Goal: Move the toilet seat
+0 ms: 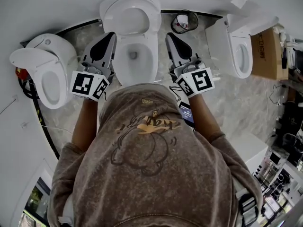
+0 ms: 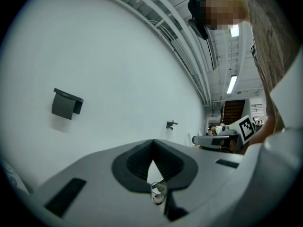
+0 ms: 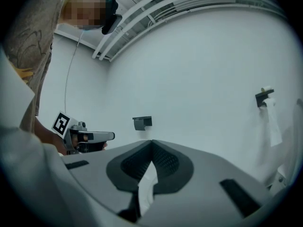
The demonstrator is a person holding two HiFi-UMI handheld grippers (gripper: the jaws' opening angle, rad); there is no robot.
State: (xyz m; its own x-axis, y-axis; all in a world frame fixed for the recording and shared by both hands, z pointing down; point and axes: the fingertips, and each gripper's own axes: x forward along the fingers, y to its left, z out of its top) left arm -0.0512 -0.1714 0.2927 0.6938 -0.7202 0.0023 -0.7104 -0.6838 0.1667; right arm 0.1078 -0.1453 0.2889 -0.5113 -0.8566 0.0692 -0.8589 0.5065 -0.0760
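Note:
In the head view a white toilet (image 1: 124, 56) stands straight ahead against the wall, its raised lid and seat (image 1: 130, 14) leaning back over an open bowl. My left gripper (image 1: 111, 34) hovers beside the bowl's left rim, shut and holding nothing. My right gripper (image 1: 168, 35) is beside the right rim, also shut and empty. Neither touches the toilet. In the left gripper view the left gripper's (image 2: 152, 143) jaws meet at the tips, facing a white wall. The right gripper's (image 3: 151, 143) jaws likewise meet, with white showing in the slit below.
A second toilet (image 1: 45, 72) with its lid up stands at the left, a third toilet (image 1: 239, 48) at the right. A small waste bin (image 1: 184, 21) sits by the wall. A cardboard box (image 1: 265, 51) is far right. A paper holder (image 3: 142, 122) hangs on the wall.

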